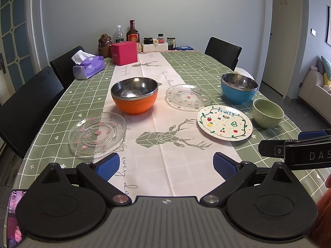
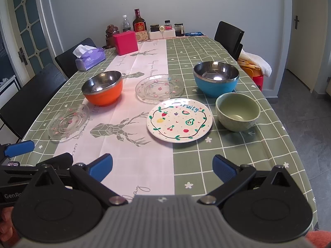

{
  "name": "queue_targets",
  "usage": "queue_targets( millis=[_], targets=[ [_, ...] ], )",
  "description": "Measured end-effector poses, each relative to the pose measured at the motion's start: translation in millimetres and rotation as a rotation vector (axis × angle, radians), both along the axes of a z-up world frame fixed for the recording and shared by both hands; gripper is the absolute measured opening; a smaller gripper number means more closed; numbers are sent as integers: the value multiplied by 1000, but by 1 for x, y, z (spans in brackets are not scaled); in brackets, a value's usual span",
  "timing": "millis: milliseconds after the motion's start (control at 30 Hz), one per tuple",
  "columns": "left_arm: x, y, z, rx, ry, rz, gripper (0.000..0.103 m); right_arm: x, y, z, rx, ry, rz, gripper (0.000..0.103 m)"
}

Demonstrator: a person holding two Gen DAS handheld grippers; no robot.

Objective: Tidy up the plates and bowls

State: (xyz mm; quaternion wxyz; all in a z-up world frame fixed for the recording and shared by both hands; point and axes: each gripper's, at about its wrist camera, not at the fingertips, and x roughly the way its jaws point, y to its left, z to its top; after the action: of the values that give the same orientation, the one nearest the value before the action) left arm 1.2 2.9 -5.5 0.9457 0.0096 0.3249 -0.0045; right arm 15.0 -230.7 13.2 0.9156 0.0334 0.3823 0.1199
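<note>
I am holding both claws low over the near end of the table [image 1: 62, 95], side by side, and both are standing spread with nothing between the pads. My left claw [image 1: 166, 166] is facing the bare runner; the near glass plate [image 1: 97, 133] is lying just ahead and to its left. My right claw [image 2: 162, 166] is facing the fruit plate [image 2: 179, 120], which is sitting ahead and slightly right — nearer to this hand than to the other. The green bowl [image 2: 238, 111] is standing just beside that plate, on its right. Further back the orange bowl [image 1: 134, 95], the far glass plate [image 1: 188, 97] and the blue bowl [image 1: 239, 91] are ranging in a row across the table. All three bowls are looking empty, and nothing is stacked yet — every piece is lying apart. I am judging the fruit plate the right hand's likeliest first pick.
</note>
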Motion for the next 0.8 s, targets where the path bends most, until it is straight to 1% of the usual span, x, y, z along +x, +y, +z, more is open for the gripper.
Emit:
queue_targets(
  millis=[800],
  targets=[
    [1, 5, -1, -6, 4, 1, 103, 2, 4, -1, -10, 12, 16, 101]
  ],
)
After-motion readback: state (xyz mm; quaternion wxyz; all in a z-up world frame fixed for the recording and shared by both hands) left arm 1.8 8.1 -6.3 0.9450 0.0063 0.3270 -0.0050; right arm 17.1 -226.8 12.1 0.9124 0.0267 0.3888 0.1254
